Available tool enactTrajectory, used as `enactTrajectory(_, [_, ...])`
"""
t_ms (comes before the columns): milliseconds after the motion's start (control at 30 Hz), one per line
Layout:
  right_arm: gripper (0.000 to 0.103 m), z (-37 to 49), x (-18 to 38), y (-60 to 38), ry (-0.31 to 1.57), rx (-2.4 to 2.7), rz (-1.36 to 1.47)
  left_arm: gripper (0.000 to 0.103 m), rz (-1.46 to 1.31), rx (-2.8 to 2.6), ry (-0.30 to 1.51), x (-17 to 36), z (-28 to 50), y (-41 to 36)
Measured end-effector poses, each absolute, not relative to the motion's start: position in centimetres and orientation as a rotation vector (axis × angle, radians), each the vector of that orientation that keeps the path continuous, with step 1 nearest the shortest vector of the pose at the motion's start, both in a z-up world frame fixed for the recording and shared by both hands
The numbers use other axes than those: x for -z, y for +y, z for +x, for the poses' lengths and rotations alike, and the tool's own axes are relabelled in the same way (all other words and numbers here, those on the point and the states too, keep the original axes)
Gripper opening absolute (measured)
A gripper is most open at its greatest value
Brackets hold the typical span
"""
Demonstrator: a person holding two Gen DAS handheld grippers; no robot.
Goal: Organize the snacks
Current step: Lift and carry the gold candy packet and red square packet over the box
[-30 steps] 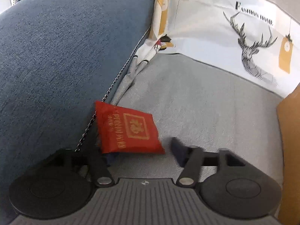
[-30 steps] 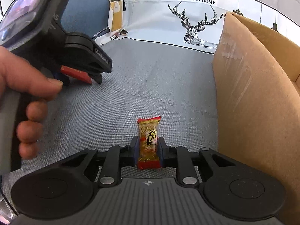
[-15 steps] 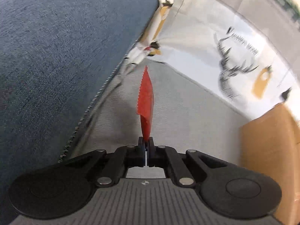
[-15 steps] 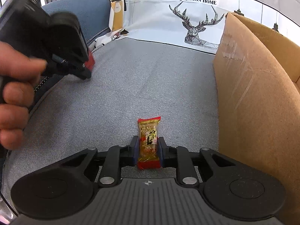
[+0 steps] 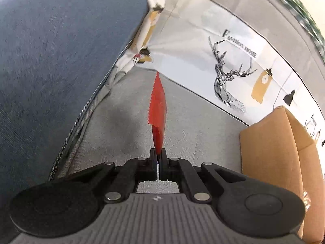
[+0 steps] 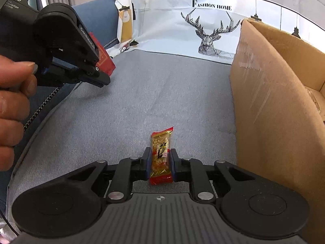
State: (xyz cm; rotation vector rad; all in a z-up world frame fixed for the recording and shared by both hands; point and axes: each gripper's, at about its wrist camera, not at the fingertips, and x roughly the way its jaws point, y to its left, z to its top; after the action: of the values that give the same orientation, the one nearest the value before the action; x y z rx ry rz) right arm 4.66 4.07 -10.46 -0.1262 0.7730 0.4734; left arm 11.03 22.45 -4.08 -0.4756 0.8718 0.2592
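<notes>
My left gripper is shut on the lower edge of a flat red packet, which stands edge-on above the grey seat. The right wrist view shows that left gripper lifted at the upper left with the red packet sticking out of it, a hand around its handle. My right gripper has a yellow and red snack bar between its pads, lying on the seat; its jaws are closing and press on both sides of the bar.
An open cardboard box stands at the right on the grey seat cushion; it also shows as the box in the left wrist view. A blue cushion rises on the left. A white deer-print cloth hangs behind.
The left gripper shut on the red packet, lifted it off the seat and turned toward the box. The right gripper stayed on the snack bar and tightened slightly.
</notes>
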Motion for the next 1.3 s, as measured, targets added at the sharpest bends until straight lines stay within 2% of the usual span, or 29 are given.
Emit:
enactTrajectory(333, [0.018, 2.6, 5.8, 1.9, 0.590, -0.486, -0.084, 0.001, -0.323, -0.233, 0.746, -0.2, 7.4, 19.6])
enactTrajectory(633, [0.018, 0.8, -0.1, -2.5, 0.406, -0.495, -0.096, 0.001, -0.253, -0.198, 0.731, -2.8, 4.5, 15.5])
enactTrajectory(1033, [0.018, 2.1, -3.1, -9.9, 0.330, -0.401, -0.039, 0.001, -0.187, -0.100, 0.674, -5.6, 5.2, 10.0])
enactTrajectory(1300, [0.018, 2.7, -3.9, -15.5, 0.293, -0.317, -0.011, 0.001, -0.124, 0.068, 0.611, -6.7, 6.3, 2.8])
